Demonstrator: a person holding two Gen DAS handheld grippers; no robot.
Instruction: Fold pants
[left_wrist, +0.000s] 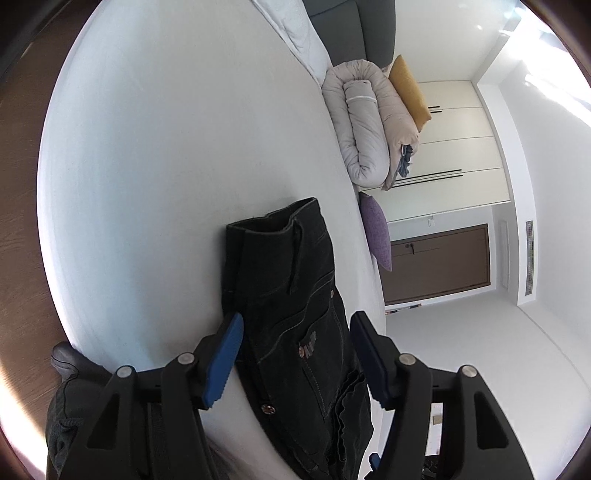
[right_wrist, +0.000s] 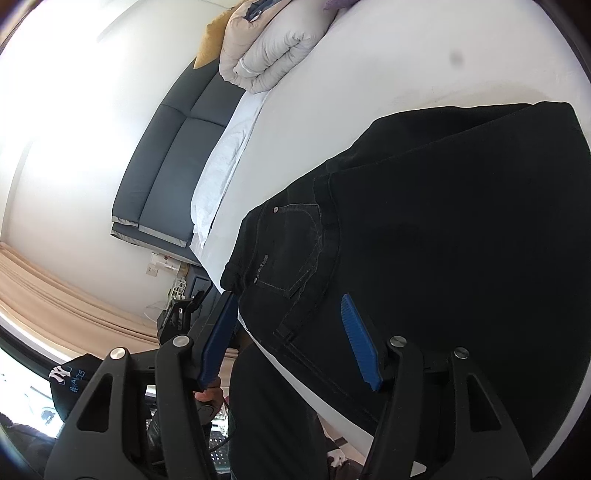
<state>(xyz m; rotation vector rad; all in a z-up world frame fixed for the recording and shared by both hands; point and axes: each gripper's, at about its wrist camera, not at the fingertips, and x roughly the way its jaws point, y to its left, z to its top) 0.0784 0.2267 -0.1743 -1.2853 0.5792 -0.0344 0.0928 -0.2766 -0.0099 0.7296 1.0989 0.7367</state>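
Black jeans (left_wrist: 291, 295) lie folded on the white bed (left_wrist: 147, 147), waistband and front pocket rivets showing in the left wrist view. My left gripper (left_wrist: 295, 354) is open, its blue pads (left_wrist: 225, 362) standing on either side of the jeans without pressing them. In the right wrist view the jeans (right_wrist: 443, 221) spread wide and dark over the bed (right_wrist: 369, 74), back pocket facing up. The right gripper (right_wrist: 288, 336) hangs open over the waistband end, with one pad beyond the fabric's edge and the other above it. Neither gripper holds anything.
A rolled duvet (left_wrist: 362, 122), a yellow cushion (left_wrist: 410, 92) and a purple cushion (left_wrist: 376, 232) sit at the bed's far side. A dark headboard (right_wrist: 177, 158) and white pillow (right_wrist: 221, 158) lie beyond. A person's dark clothing (right_wrist: 273, 406) is close by the bed edge.
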